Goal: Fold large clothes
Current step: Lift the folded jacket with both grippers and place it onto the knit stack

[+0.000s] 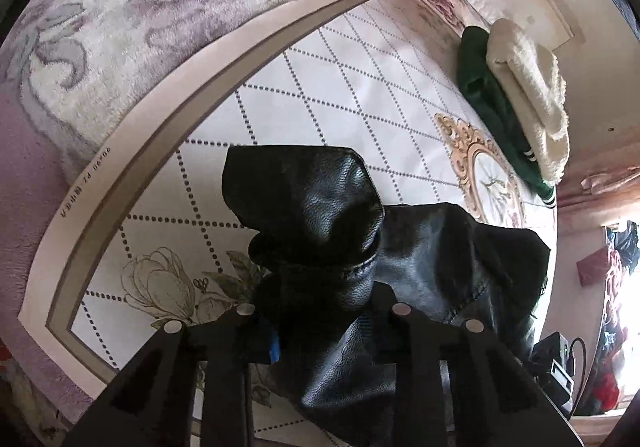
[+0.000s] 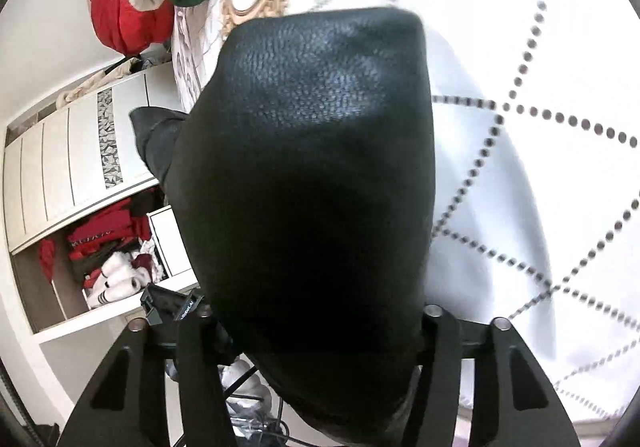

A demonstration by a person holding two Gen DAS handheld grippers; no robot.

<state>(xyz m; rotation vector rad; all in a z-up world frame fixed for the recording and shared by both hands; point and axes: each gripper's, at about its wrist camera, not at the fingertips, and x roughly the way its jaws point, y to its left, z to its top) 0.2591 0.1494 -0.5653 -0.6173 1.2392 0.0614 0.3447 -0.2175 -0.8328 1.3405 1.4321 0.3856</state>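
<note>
Two grippers share one black leather jacket (image 1: 340, 207) over the quilted white bed cover (image 1: 320, 87), its far side trailing toward the stacked green and cream clothes (image 1: 520, 87). Left gripper (image 1: 324, 311) and right gripper (image 2: 316, 315) each pinch a bunched fold. Best, I judge, to lift evenly, keeping the jacket taut, so the stiff leather creases straight.
</note>
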